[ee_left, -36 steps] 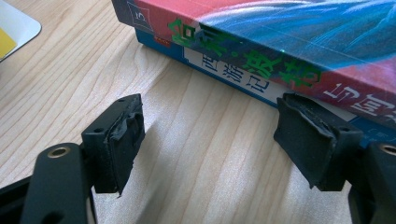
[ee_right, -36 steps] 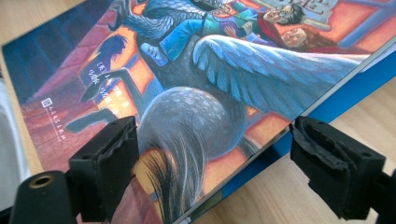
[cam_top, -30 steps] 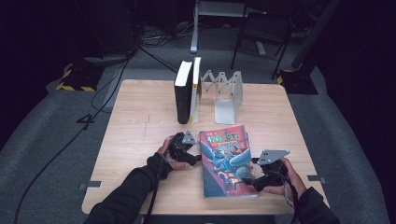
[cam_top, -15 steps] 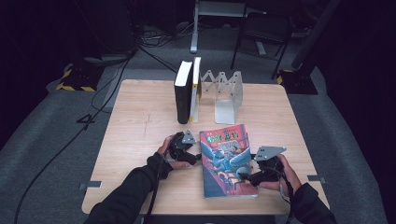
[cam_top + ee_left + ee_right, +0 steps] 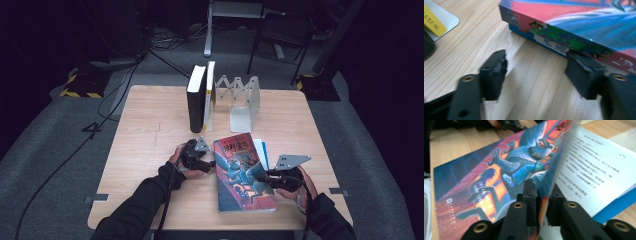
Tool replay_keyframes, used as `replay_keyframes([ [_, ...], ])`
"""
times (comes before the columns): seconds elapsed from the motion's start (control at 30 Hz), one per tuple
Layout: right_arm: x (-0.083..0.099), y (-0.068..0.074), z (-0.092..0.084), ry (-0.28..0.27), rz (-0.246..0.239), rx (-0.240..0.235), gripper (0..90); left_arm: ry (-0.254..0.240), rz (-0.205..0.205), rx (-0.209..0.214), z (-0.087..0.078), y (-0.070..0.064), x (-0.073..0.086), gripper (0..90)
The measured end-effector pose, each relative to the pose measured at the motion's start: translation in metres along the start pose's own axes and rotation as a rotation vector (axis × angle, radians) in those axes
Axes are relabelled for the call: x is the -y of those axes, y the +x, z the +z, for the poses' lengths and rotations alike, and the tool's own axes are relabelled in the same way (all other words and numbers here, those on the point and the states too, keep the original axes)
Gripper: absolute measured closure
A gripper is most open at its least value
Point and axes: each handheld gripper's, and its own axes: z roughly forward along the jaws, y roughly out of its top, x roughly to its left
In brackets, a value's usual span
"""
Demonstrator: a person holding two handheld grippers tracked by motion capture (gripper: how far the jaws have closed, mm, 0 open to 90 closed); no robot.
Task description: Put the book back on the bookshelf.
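Right gripper [image 5: 541, 192]: fingers [image 5: 530, 195] just closed, now pinching the lifted front cover [image 5: 554, 170] of the colourful book [image 5: 242, 172] near its right edge; printed white page [image 5: 596, 177] exposed beneath. Left gripper [image 5: 536, 72]: fingers [image 5: 494, 72] spread partway, having just narrowed a little, nothing between them but bare wood; right finger touching or nearly touching the book's spine edge, left finger apart from it, resting close over the bench [image 5: 150, 135].

Book lying flat at the near centre-right of the bench, spine to the left, cover raised slightly on the right side. Left hand [image 5: 182, 160] just left of the book's far corner, forearm in a dark sleeve coming in from the near edge, gripper pointed right toward the spine. Right hand [image 5: 295, 185] at the book's near right side, gripper aimed left, grey three-cornered plate [image 5: 291, 161] on top.

At the far side, two upright books [image 5: 201, 97] standing beside a folding metal book stand [image 5: 242, 100].

Hard to make out: exact contact of the left gripper's right finger with the spine, blurred in the left gripper view; a yellow-labelled object [image 5: 434, 20] cut off at that view's upper left corner; cover art smeared by blur in the right gripper view.
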Motion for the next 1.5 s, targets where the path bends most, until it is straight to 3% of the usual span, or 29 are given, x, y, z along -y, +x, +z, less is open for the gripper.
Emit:
replay_keyframes([
  [0.1, -0.001, 0.002, -0.001, -0.007, -0.007, 0.008, 79.3, 0.002, -0.016, 0.001, 0.001, 0.004, -0.001, 34.9],
  [0.13, -0.001, 0.001, -0.001, 0.004, 0.003, 0.019, 74.5, 0.001, -0.018, 0.001, 0.001, 0.004, -0.001, 34.3],
  [0.23, -0.002, -0.002, -0.003, 0.07, 0.033, 0.067, 47.6, -0.001, -0.013, -0.002, -0.002, 0.005, -0.001, 33.8],
  [0.4, 0.002, 0.002, -0.009, 0.124, 0.052, 0.114, 34.1, -0.001, -0.007, 0.003, -0.005, 0.004, 0.0, 32.9],
  [0.53, 0.01, 0.002, -0.017, 0.14, 0.094, 0.08, 33.7, 0.004, 0.012, 0.001, -0.005, 0.003, -0.001, 32.8],
  [0.63, 0.016, 0.002, -0.021, 0.149, 0.139, 0.016, 33.9, 0.006, 0.015, 0.004, -0.004, 0.001, -0.001, 32.8],
  [0.83, 0.017, -0.004, -0.019, 0.18, 0.199, -0.014, 27.1, 0.011, 0.03, 0.005, -0.003, -0.001, -0.001, 32.7],
  [1.03, 0.014, -0.008, -0.014, 0.199, 0.196, -0.059, 25.5, 0.017, 0.038, 0.007, -0.001, -0.003, -0.002, 32.8],
  [1.17, 0.01, -0.005, -0.013, 0.209, 0.157, -0.042, 25.5, 0.02, 0.043, 0.005, -0.001, -0.003, -0.002, 32.9],
  [1.2, 0.008, -0.002, -0.014, 0.192, 0.123, -0.014, 32.9, 0.019, 0.043, 0.002, -0.001, -0.002, -0.002, 33.0],
  [1.27, 0.006, -0.001, -0.014, 0.186, 0.112, 0.002, 36.4, 0.013, 0.036, -0.005, -0.001, -0.001, -0.002, 33.1],
  [1.33, 0.003, 0.003, -0.014, 0.182, 0.069, 0.033, 39.0, 0.011, 0.019, -0.003, -0.001, 0.001, -0.002, 34.0],
  [1.5, 0.0, 0.001, -0.012, 0.155, 0.051, 0.023, 52.1, 0.011, 0.02, -0.026, 0.001, 0.004, -0.004, 39.3],
])
